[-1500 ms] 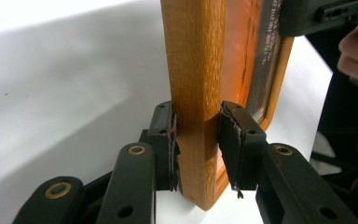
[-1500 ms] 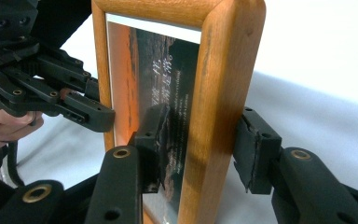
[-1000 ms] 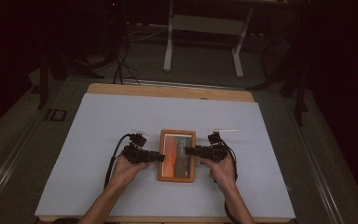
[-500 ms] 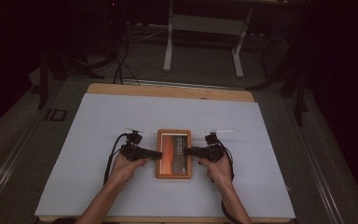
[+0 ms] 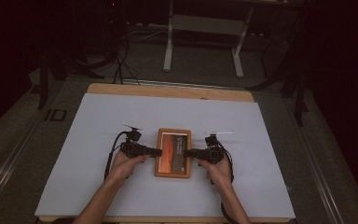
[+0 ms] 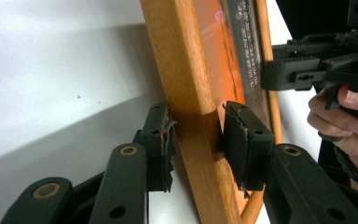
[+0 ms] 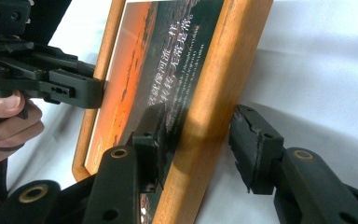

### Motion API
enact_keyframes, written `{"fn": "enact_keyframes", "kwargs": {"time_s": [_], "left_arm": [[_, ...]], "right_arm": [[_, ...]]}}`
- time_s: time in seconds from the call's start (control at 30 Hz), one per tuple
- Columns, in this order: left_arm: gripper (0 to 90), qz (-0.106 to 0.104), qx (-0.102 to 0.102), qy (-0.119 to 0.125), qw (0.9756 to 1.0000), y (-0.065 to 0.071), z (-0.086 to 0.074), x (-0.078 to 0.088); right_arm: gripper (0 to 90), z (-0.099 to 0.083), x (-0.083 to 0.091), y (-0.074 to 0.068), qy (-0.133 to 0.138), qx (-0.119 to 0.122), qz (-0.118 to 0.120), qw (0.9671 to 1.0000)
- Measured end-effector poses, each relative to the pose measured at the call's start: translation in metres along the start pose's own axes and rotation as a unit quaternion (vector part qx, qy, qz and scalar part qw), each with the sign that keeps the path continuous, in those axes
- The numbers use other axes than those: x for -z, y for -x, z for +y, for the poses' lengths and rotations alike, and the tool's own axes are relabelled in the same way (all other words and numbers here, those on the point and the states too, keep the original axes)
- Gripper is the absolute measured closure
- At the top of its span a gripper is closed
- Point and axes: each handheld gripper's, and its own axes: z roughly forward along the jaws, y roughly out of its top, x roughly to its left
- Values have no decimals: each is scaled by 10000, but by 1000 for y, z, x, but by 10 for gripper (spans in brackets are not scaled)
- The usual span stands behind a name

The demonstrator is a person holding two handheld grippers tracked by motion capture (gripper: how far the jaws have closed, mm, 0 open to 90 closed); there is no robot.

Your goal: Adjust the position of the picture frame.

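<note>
A wooden picture frame (image 5: pixel 172 140) holding an orange sunset print with white text lies in the middle of the white sheet. My left gripper (image 5: pixel 157 152) reaches in from the left, and its pads sit against both sides of the frame's left rail (image 6: pixel 191 70). From the right, my right gripper (image 5: pixel 189 152) straddles the right rail (image 7: pixel 214 70), one pad on the print side and one at the outer edge. Each gripper view shows the other gripper across the frame, the right gripper (image 6: pixel 268 74) and the left gripper (image 7: pixel 98 91). Whether the frame rests fully on the sheet I cannot tell.
The white sheet (image 5: pixel 98 140) covers a wooden table whose far edge (image 5: pixel 168 91) shows. Beyond it on the dark floor stand a metal frame's legs (image 5: pixel 168 51) and cables (image 5: pixel 121 60). Open sheet lies all around the frame.
The frame and both hands have shifted slightly to the left and nearer, and the frame looks a little smaller and flatter than a second ago.
</note>
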Motion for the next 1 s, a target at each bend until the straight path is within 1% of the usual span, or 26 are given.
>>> {"fn": "enact_keyframes", "kwargs": {"time_s": [0.1, 0.3, 0.47, 0.73, 0.83, 0.9, 0.97, 1.0], "left_arm": [[630, -27, 3, 9, 10000, -1, 0, 0], [628, -14, 10, 52, 10000, -1, 1, 0], [628, -20, -3, 75, 10000, -2, 2, -1], [629, -34, 15, 97, 9999, -3, 3, -1], [629, -50, 28, 140, 9999, -3, 4, -1], [624, -14, -57, 163, 9998, -2, 3, -1], [608, 91, -174, 201, 9996, 1, 3, -2], [591, 145, -240, 205, 9994, 2, 3, -2]], "right_arm": [[565, -1, 0, 0, 1, -30, -2, 10000], [570, -4, 1, -2, -71, -58, -12, 10000], [574, -5, 2, -2, -80, -108, -3, 9999], [577, -6, 2, -4, -97, -192, -47, 9998], [579, -6, 2, -4, -122, -207, -54, 9997], [579, -6, 2, -4, -129, -213, -44, 9997], [576, -6, 2, -3, -110, -198, -20, 9997], [568, -6, 2, -3, -102, -139, -32, 9998]]}}
